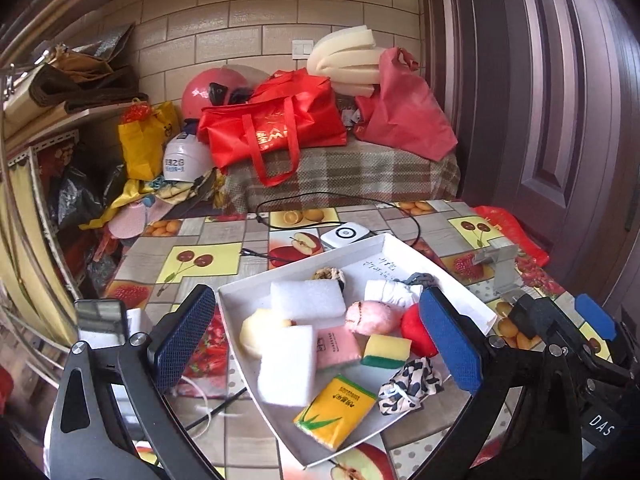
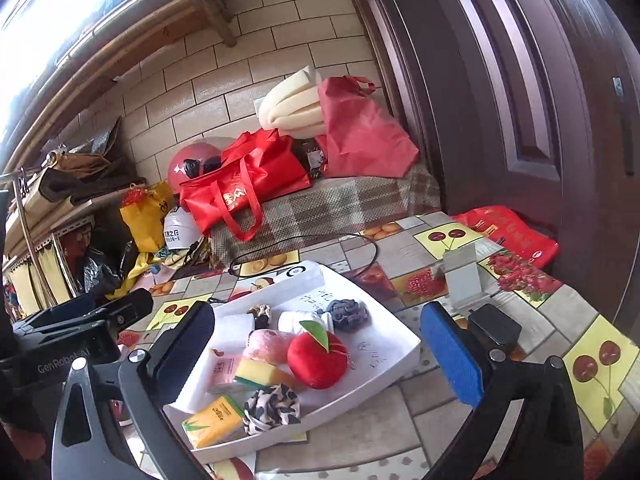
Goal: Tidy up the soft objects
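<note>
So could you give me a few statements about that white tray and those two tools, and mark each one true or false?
1. The red apple lies in the tray. True.
2. The right tool grips the apple. False: its jaws stand open, holding nothing.
3. The yellow tissue pack lies at the tray's near end. True.
4. The left tool is shut on a white foam block. False: it is open and empty.
</note>
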The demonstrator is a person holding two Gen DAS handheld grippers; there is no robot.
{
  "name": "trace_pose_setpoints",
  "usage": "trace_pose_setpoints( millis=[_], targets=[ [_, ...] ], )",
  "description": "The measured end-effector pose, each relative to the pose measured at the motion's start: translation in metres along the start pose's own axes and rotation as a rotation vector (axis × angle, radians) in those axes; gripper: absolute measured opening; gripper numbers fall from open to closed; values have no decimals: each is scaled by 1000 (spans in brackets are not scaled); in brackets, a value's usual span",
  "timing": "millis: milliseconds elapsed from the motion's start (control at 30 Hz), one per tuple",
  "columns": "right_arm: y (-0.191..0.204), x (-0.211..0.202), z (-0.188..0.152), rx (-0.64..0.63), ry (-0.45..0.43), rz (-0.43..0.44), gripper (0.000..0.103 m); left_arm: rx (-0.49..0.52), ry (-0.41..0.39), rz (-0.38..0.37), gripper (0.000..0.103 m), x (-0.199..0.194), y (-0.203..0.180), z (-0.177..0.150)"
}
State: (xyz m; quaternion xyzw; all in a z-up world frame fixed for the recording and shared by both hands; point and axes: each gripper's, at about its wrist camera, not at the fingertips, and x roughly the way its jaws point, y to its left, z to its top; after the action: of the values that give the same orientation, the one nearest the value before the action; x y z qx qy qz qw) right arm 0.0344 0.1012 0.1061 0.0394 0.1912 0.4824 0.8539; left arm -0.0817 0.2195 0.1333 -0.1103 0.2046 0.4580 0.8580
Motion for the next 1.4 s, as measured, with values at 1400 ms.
trace_pose_setpoints(
  millis=[1400],
  targets=[
    [-52,-175,-21,9,-195,-50,103,-7,8,111,103,-136,-34,-97]
  ],
)
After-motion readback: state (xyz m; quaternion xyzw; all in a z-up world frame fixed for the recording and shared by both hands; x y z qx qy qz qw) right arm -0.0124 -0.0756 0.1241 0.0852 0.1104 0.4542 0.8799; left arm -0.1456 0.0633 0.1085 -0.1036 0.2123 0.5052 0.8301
